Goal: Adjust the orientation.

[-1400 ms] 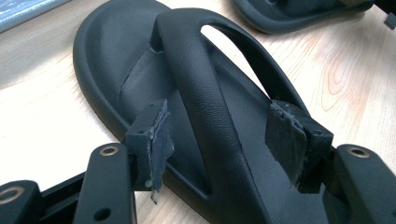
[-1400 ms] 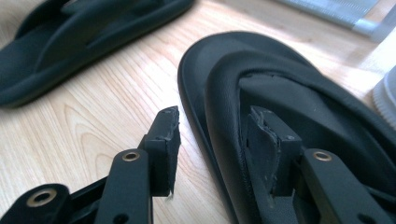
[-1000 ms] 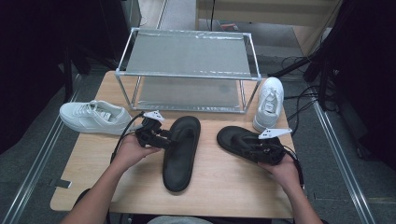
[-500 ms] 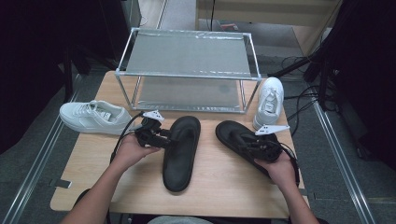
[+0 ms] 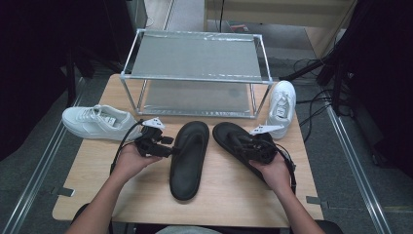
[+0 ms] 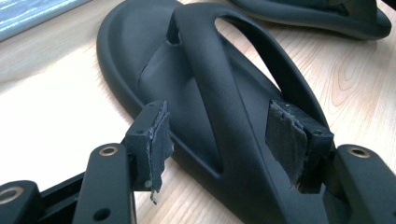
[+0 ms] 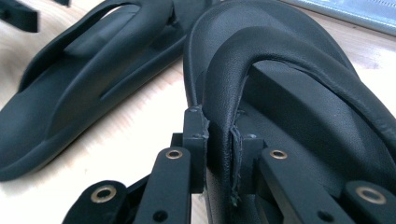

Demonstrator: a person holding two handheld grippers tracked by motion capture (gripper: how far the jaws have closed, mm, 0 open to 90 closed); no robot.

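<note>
Since the earlier frames the right sandal [image 5: 243, 141] has shifted toward the table's middle, carried by the right gripper [image 5: 254, 147], and now lies just beside the left sandal [image 5: 189, 153]; the jaws have just been closing and pinch the sandal's strap between their pads [image 7: 201, 135]. Left gripper [image 5: 163, 146] sits at the left sandal's edge — jaws spread wide, one pad [image 6: 152, 140] outside the sole, the other past the strap, neither pressing. Count: two black sandals, both flat on the wooden table [image 5: 97, 170]; two white sneakers — one [image 5: 97, 122] at the left edge, one [image 5: 281, 107] at the right beside the rack; one two-tier metal rack [image 5: 195, 58] at the back.
</note>
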